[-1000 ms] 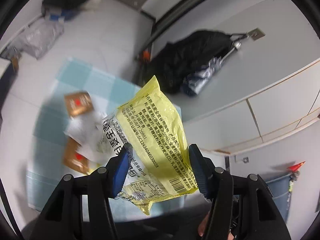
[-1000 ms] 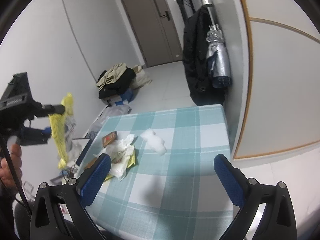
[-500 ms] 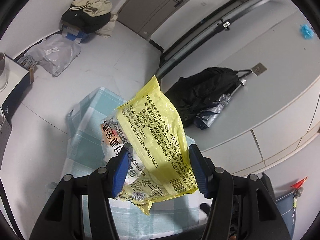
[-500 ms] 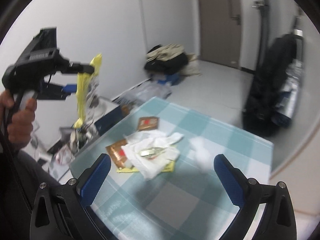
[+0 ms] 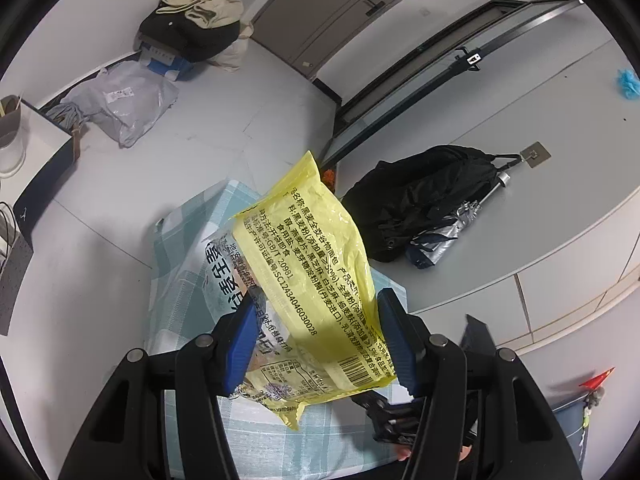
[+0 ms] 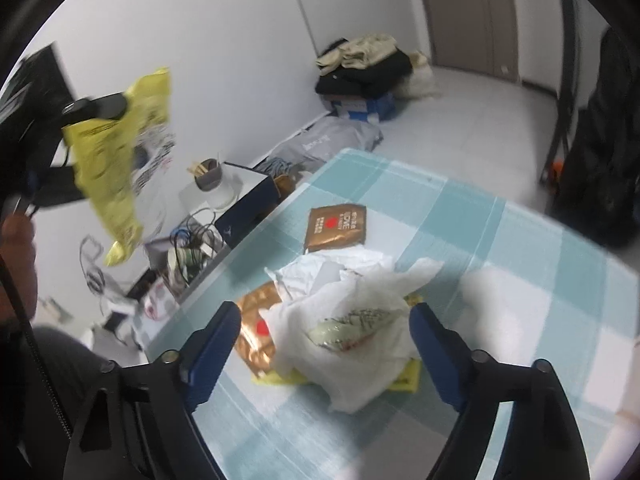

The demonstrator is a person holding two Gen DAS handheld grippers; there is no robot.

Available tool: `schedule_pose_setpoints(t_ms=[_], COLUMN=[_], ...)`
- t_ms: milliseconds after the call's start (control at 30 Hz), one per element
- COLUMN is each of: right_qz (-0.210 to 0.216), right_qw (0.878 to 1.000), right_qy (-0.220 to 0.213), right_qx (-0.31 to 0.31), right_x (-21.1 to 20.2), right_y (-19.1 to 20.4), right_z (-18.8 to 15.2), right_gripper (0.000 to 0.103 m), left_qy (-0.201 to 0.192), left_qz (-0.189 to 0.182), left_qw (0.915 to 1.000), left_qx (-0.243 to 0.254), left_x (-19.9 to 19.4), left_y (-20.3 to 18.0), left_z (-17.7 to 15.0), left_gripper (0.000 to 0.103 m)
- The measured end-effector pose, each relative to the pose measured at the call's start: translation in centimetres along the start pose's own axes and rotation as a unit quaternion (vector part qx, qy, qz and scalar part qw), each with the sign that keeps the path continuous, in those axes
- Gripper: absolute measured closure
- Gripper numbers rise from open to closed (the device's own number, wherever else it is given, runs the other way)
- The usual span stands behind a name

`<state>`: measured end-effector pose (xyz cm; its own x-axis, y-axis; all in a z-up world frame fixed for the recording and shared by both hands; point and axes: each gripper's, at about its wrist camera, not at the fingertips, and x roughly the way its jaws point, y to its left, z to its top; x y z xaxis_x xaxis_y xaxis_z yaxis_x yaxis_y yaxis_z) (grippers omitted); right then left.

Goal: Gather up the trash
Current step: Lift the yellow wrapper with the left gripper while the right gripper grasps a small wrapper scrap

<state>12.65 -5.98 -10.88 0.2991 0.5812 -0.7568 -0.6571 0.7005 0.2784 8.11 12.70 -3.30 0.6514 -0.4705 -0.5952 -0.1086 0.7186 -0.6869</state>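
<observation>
Yellow printed food wrapper [image 5: 320, 276] sits clamped between the left gripper [image 5: 316, 340] pads, held up in the air off to the left of the checked table [image 6: 500, 240]. Right gripper [image 6: 320, 344] jaws have just been closing — not gripping yet, they straddle a crumpled white tissue pile [image 6: 360, 320] with a small foil wrapper [image 6: 348, 326] on top. Two brown sachets [image 6: 336, 226] lie beside the pile — one apart, one partly under it.

Black jacket [image 5: 420, 200] hangs beside folded umbrella [image 5: 444, 240]; clothes pile [image 6: 364, 60] on floor.
</observation>
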Motion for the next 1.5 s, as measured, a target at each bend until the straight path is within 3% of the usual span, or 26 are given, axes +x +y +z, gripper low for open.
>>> schedule_pose_setpoints(t_ms=[200, 300, 367, 533, 633, 700, 900, 1233, 1500], right_qz=[-0.014, -0.033, -0.030, -0.048, -0.053, -0.055, -0.062, -0.048, -0.047], right_qw=[0.999, 0.999, 0.998, 0.998, 0.997, 0.997, 0.997, 0.997, 0.994], right_qy=[0.016, 0.020, 0.018, 0.025, 0.012, 0.003, -0.006, -0.038, -0.087], right_qx=[0.038, 0.036, 0.048, 0.041, 0.047, 0.046, 0.043, 0.037, 0.036], right_x=[1.6, 1.9, 2.1, 2.4, 2.0, 1.7, 1.0, -1.2, -6.4], right_y=[-0.5, -0.4, -0.5, -0.1, 0.0, 0.0, 0.2, 1.3, 2.2], right_z=[-0.4, -0.7, -0.8, -1.4, -1.6, -1.6, -1.6, -1.3, -1.4], right_gripper=[0.027, 0.037, 0.038, 0.064, 0.075, 0.088, 0.096, 0.098, 0.098], left_qy=[0.004, 0.006, 0.008, 0.012, 0.015, 0.015, 0.018, 0.018, 0.013], left_qz=[-0.006, -0.007, -0.008, -0.006, -0.007, -0.009, -0.011, -0.007, 0.000], left_qw=[0.9999, 0.9999, 0.9999, 0.9998, 0.9998, 0.9998, 0.9996, 0.9997, 0.9999], left_qx=[-0.010, -0.012, -0.011, -0.012, -0.012, -0.014, -0.020, -0.016, 0.005], left_x=[-0.1, -0.1, -0.1, 0.2, 0.2, 0.1, 0.4, 0.5, 0.5], left_y=[0.4, 0.4, 0.3, 0.3, 0.3, 0.5, 0.7, 0.5, -0.4], left_z=[0.1, 0.0, 0.0, 0.2, 0.1, 0.0, 0.1, 0.2, -0.4], left_gripper=[0.050, 0.049, 0.049, 0.049, 0.049, 0.049, 0.049, 0.049, 0.049])
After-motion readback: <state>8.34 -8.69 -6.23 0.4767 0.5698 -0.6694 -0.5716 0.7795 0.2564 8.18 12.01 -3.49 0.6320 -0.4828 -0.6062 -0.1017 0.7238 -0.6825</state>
